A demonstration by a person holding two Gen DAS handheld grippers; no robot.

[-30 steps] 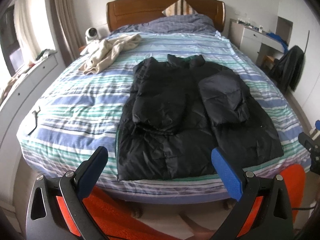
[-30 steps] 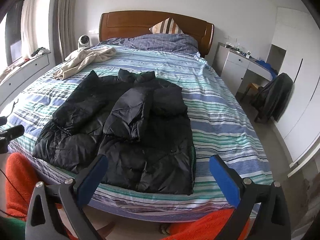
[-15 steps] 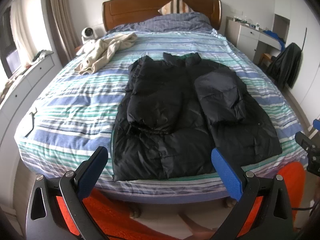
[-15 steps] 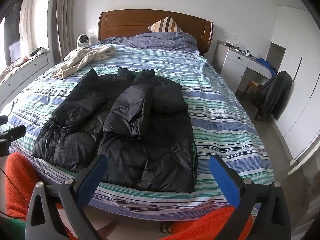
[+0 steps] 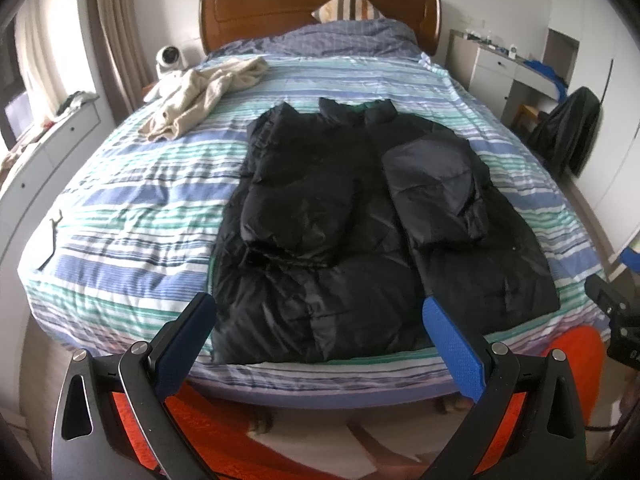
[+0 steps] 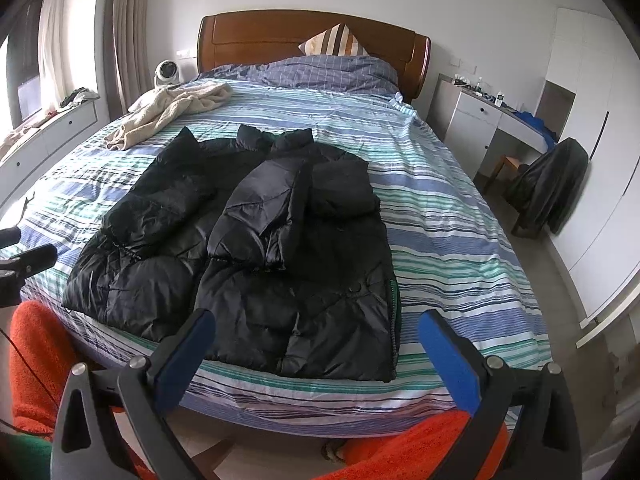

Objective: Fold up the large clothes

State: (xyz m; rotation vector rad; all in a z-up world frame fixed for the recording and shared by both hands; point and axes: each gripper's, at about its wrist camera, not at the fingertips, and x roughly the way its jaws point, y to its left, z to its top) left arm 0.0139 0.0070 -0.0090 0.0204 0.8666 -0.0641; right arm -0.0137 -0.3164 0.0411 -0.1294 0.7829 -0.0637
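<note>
A black puffer jacket (image 5: 360,240) lies flat on the striped bed (image 5: 132,216), collar toward the headboard, both sleeves folded in over the chest. Its hem reaches the bed's near edge. My left gripper (image 5: 320,324) hovers open just off that edge, above the hem's left half, with nothing between its blue pads. In the right wrist view the same jacket (image 6: 256,248) fills the bed's near middle. My right gripper (image 6: 316,340) is open too, over the hem's right corner, holding nothing.
A beige garment (image 5: 200,96) lies crumpled at the bed's far left. A wooden headboard (image 6: 312,36) and pillows are at the back. A white desk (image 6: 484,116) and a chair draped with dark clothing (image 6: 548,188) stand right of the bed. Orange trouser legs (image 6: 36,352) show below.
Both grippers have drifted closer to the bed's near edge, so the jacket looks larger and lower in the views. The jacket itself has not moved and both grippers stayed open.
</note>
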